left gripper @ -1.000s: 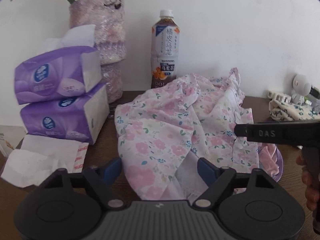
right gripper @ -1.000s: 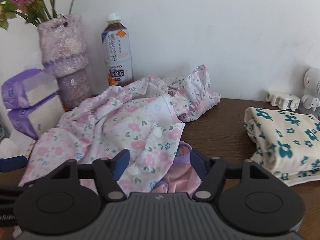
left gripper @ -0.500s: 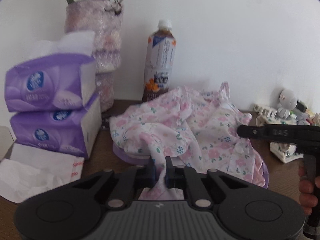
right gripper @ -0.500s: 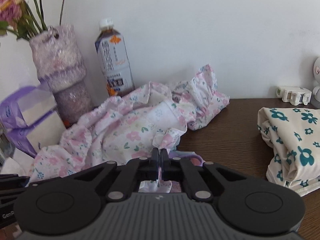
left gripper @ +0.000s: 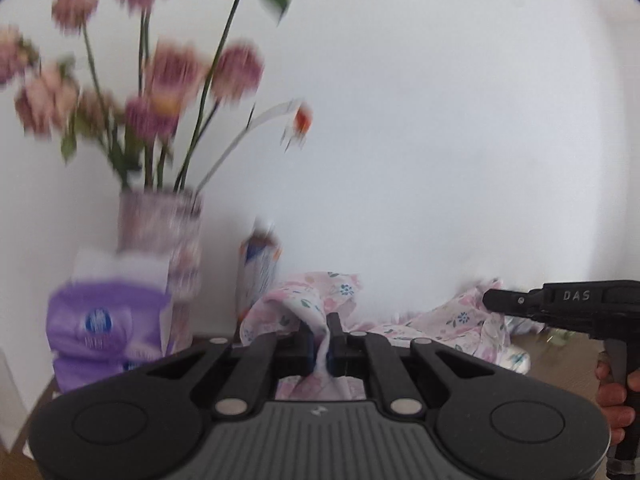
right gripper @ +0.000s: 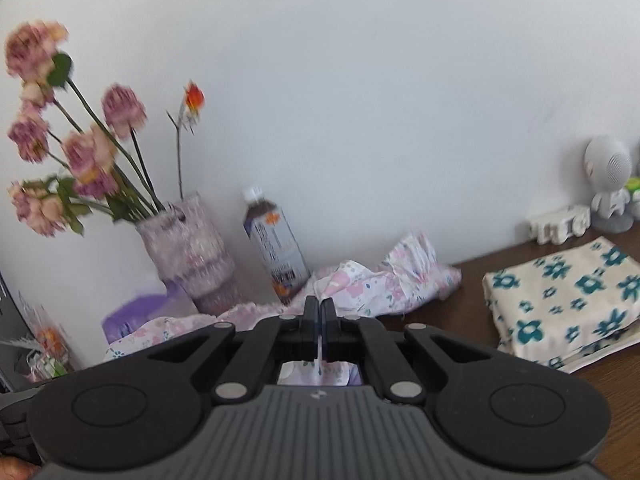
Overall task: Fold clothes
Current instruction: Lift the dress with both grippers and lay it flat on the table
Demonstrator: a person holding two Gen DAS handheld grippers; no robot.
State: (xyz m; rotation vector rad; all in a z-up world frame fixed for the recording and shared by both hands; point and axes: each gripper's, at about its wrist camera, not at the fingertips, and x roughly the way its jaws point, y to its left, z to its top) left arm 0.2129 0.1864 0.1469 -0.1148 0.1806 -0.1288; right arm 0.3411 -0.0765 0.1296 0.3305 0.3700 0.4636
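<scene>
White wall is filling both views above the brown table (right gripper: 472, 300). I am pinching the floral garment (right gripper: 372, 284) in both grippers, the left gripper (left gripper: 320, 334) and the right gripper (right gripper: 320, 320) each clamping a fold at separate spots, so it is hanging between them, probably to spread it for folding beside the folded cloth (right gripper: 560, 292).
</scene>
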